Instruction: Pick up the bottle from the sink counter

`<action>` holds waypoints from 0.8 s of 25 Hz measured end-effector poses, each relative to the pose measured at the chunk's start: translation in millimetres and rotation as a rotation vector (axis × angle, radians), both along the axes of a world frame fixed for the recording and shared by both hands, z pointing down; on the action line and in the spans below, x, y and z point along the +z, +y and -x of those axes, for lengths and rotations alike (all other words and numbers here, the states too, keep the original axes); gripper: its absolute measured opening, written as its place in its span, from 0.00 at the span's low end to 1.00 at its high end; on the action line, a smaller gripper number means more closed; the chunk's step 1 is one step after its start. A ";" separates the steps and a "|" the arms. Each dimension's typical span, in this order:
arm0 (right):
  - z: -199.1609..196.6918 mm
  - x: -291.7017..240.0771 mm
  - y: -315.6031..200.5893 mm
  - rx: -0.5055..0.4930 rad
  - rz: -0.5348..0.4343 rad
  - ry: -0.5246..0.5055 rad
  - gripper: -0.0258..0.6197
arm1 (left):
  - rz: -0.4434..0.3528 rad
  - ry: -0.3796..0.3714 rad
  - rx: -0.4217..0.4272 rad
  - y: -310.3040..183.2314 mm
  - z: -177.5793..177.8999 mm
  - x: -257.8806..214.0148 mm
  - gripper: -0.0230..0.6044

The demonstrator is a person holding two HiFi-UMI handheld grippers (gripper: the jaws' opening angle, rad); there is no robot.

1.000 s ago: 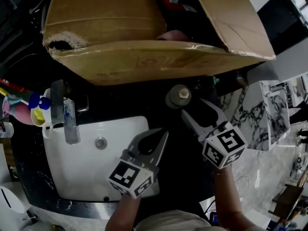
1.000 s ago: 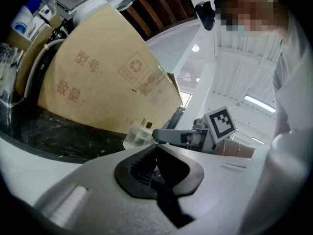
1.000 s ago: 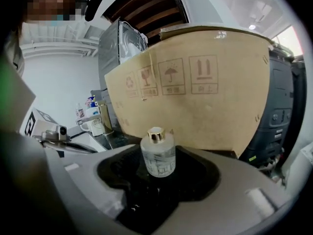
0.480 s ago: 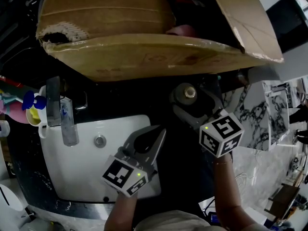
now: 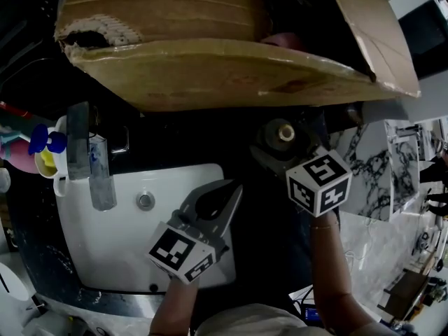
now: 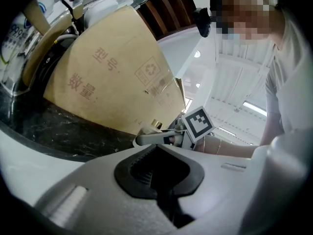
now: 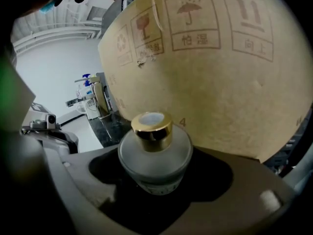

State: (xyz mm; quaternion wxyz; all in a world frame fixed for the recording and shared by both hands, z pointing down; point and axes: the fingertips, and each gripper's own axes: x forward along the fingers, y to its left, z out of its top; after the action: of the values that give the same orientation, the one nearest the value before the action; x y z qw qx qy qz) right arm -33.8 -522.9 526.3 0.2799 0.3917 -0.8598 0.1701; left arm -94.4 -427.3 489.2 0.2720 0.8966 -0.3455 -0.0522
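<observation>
Frosted glass bottle with gold cap (image 7: 154,153): upright between jaws of right gripper (image 5: 282,140), just opened wide, seemingly not pressing | left gripper (image 5: 236,188): closed, empty

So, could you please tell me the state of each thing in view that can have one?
Glass bottle: upright, capped, between the jaws of the right gripper, not gripped.
Right gripper: open; its jaws have just been opening and stand either side of the bottle.
Left gripper: shut, empty.
Cardboard box: open at the top.
Faucet: no water running.
</observation>
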 end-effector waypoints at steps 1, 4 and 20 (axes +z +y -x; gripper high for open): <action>0.8 -0.3 -1.5 0.001 -0.001 -0.001 0.61 | 0.001 0.001 0.001 -0.1 0.3 0.5 0.05; 4.4 0.0 -5.8 0.005 -0.002 -0.003 0.61 | 0.001 0.006 -0.002 -0.8 1.2 0.9 0.05; 9.2 6.8 -8.5 -0.013 0.014 0.014 0.59 | 0.025 -0.001 -0.009 -0.1 -0.7 7.1 0.05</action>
State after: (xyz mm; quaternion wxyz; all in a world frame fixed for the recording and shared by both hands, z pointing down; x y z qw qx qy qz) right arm -43.0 -531.4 533.1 0.2896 0.3855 -0.8591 0.1717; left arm -93.7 -427.4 496.3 0.2826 0.8917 -0.3501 -0.0485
